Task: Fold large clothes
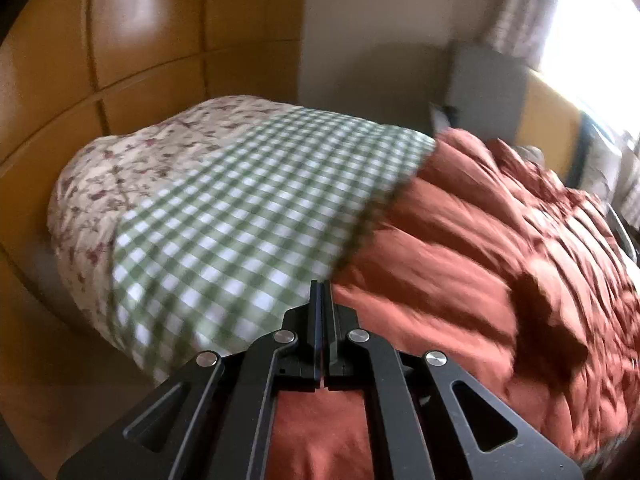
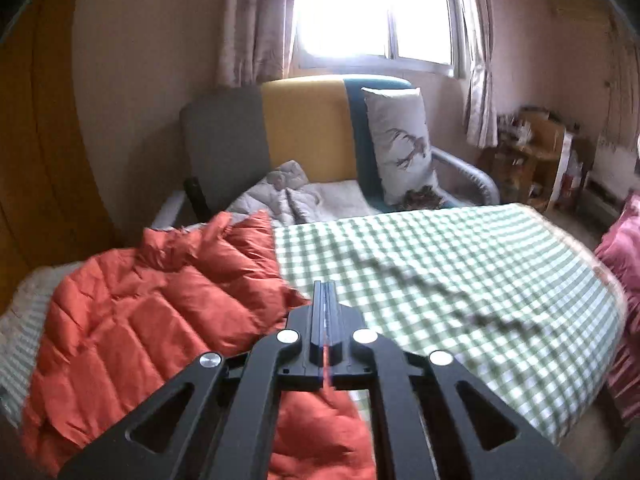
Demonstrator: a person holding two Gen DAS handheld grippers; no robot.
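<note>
A rust-orange quilted puffer jacket point(image 1: 440, 248) lies spread on a bed covered by a green-and-white checked sheet point(image 1: 240, 200). In the left wrist view my left gripper point(image 1: 322, 285) is shut, with a thin line of orange fabric pinched in the seam between its fingers and the jacket passing under it. In the right wrist view the jacket point(image 2: 160, 300) fills the lower left over the checked sheet point(image 2: 460, 280). My right gripper point(image 2: 326, 285) is shut too, and a strip of orange cloth shows between its fingers near their base. The frames are motion-blurred.
A floral quilt point(image 1: 120, 168) lies at the bed's far end against wooden panelling point(image 1: 120, 40). Beyond the bed stands an armchair point(image 2: 304, 132) holding a printed pillow point(image 2: 404, 144) and a grey garment point(image 2: 288, 192). Pink cloth point(image 2: 624, 264) hangs at the right; cluttered shelves point(image 2: 532, 152) stand beyond.
</note>
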